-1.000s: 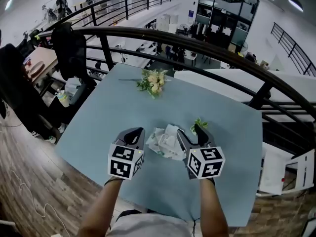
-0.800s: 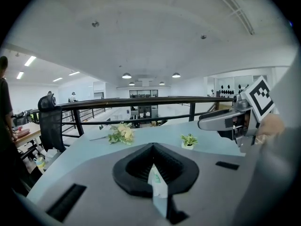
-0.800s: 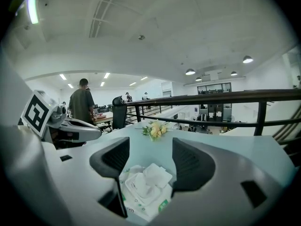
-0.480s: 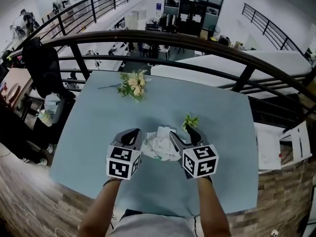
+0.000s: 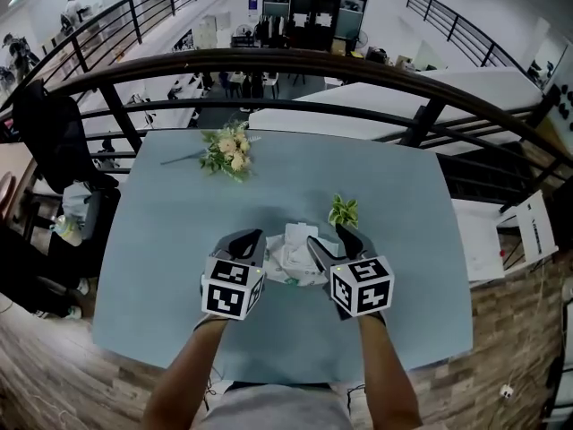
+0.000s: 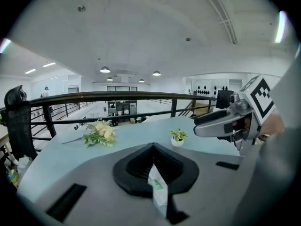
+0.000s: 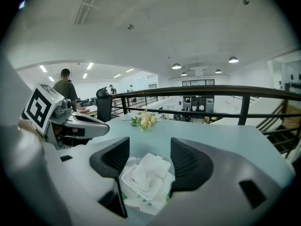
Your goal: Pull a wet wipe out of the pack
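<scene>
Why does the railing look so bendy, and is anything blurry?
Head view: the wide lens bows the railing into an arc. Left gripper view: the picture's corners go dark. Right gripper view: the wipe pack looks sharp, evenly lit, no glare.

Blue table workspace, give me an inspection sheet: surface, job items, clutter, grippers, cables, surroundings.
Surface: pale blue table, no spills seen.
Job's things: wipe pack lying flat between the grippers, with a white wipe standing up out of its opening.
Clutter: flower bouquet at the table's far side; small potted plant just beyond the right gripper.
Grippers: left gripper shut on the wipe pack's edge; right gripper open, its jaws either side of the wipe, not gripping it.
Cables: nothing seen on the table.
Surroundings: black railing behind the table, black chair to the left, open office floor below.
</scene>
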Available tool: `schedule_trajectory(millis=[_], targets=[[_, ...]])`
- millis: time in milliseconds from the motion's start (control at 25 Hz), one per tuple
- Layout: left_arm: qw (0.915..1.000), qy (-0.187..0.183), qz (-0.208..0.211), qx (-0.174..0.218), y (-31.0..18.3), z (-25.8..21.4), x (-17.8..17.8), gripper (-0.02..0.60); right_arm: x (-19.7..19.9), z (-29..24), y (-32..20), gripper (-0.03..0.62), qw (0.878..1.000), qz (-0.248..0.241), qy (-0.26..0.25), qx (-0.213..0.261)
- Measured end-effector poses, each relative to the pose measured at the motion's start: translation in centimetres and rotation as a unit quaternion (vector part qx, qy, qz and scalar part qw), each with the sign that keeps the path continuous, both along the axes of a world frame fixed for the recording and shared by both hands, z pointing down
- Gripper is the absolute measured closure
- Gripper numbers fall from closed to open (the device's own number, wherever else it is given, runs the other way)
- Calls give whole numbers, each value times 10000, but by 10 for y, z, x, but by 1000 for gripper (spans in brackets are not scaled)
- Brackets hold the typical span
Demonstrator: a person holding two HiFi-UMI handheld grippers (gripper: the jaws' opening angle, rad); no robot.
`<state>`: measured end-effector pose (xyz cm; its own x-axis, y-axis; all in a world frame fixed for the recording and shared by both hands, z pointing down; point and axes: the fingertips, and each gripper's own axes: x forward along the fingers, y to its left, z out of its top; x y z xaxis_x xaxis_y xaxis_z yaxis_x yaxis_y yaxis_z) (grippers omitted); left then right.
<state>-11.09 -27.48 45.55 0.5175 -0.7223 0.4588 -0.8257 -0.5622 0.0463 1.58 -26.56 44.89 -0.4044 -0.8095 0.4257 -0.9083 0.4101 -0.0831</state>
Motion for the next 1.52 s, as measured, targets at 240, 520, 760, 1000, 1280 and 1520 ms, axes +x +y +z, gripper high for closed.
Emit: schedule_trajectory(millis=[240, 520, 760, 1000, 1280, 1520], targets=[[9999, 25, 90, -85, -2, 8, 3, 588, -5, 10, 1, 319, 9999, -11, 59, -112], [9998, -7, 90, -161, 0, 15, 0, 588, -18, 36, 6, 319, 9986, -256, 142, -442], [9998, -12, 51, -214, 4, 20, 0, 588, -24, 54, 11, 321, 9968, -403, 172, -666], [9995, -49, 23, -300, 12, 32, -3, 588, -31, 75, 13, 324, 9948, -511, 171, -868], [9990, -64, -109, -426, 20, 44, -12, 588, -32, 93, 11, 370, 9931, -483, 221, -1041], [9987, -35, -125, -501, 25, 47, -12, 588, -27, 96, 9, 495, 9933, -361, 279, -1057]])
